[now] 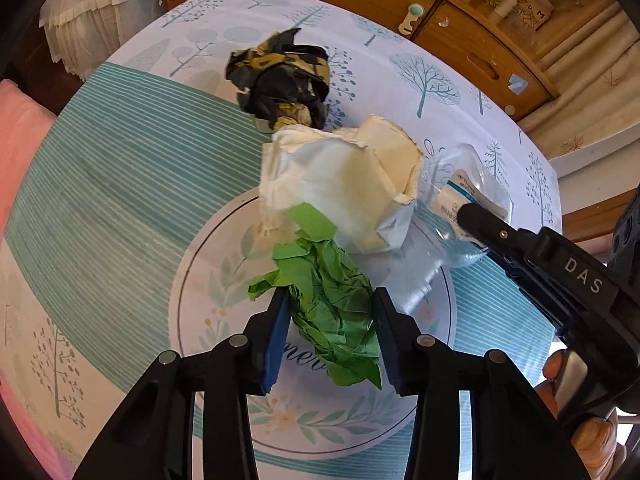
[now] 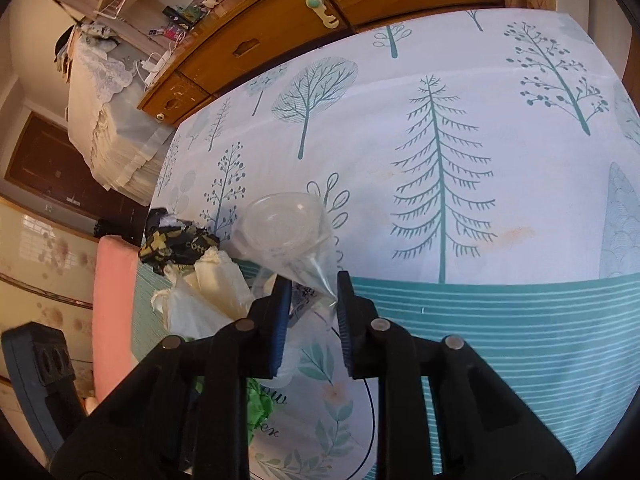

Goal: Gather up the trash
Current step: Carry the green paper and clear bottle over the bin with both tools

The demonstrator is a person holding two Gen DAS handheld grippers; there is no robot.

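A crumpled green paper wad (image 1: 328, 304) lies on the tablecloth (image 1: 120, 208), and my left gripper (image 1: 330, 300) is shut on it with both pads against its sides. Beyond it stand a torn white paper carton (image 1: 344, 184) and a black-and-gold crumpled wrapper (image 1: 280, 80). A clear plastic cup wrapper (image 2: 292, 236) lies to the right; my right gripper (image 2: 312, 284) is shut on its lower edge. The right gripper also shows in the left wrist view (image 1: 472, 216). The white carton (image 2: 204, 292), the black-and-gold wrapper (image 2: 176, 244) and a bit of green paper (image 2: 256, 404) show in the right wrist view.
A wooden drawer cabinet (image 1: 440, 8) stands behind the table. A pink chair back (image 2: 114, 312) is at the table's left side. A lace-covered piece of furniture (image 2: 104, 120) stands further left. The tablecloth's tree-print area (image 2: 480, 160) stretches to the right.
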